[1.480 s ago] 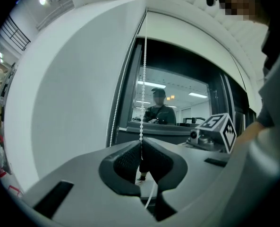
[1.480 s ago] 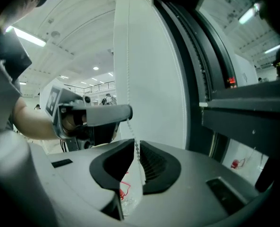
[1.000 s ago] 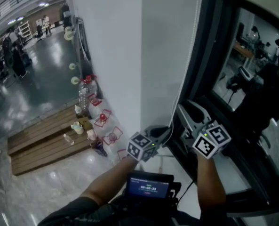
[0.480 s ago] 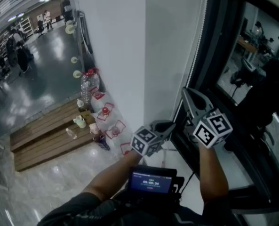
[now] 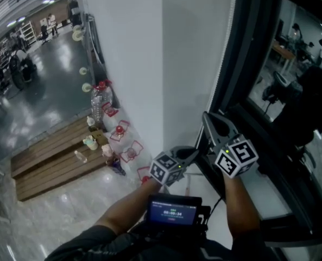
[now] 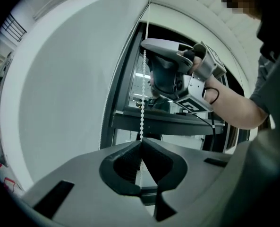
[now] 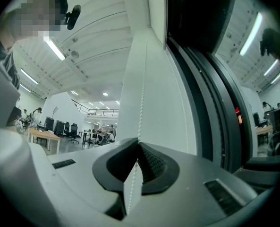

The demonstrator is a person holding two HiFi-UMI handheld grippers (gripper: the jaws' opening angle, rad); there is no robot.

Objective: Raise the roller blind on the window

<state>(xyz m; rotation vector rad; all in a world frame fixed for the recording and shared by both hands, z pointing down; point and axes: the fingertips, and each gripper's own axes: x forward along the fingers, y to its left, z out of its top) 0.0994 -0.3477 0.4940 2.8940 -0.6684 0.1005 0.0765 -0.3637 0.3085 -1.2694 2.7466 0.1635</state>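
Note:
A white bead chain (image 5: 219, 75) hangs down along the dark window frame (image 5: 242, 48), next to the white wall. My right gripper (image 5: 208, 122) is the upper one and is shut on the chain (image 7: 140, 98), which rises straight out of its pinched jaws. My left gripper (image 5: 192, 152) sits just below and to the left of it. It is also shut on the chain (image 6: 142, 93), and the beads run into its closed jaws. The right gripper (image 6: 177, 74) shows above the left one's jaws. I cannot make out the blind's fabric.
The window glass (image 5: 291, 64) and its sill (image 5: 269, 194) lie to the right. A white wall (image 5: 122, 64) stands straight ahead. Down on the left are water bottles (image 5: 98, 105) and a wooden platform (image 5: 52, 162). A small screen device (image 5: 172, 211) sits at my chest.
The right gripper's jaws stood open a second ago and have closed on the chain. Both grippers have come down slightly in the last half second.

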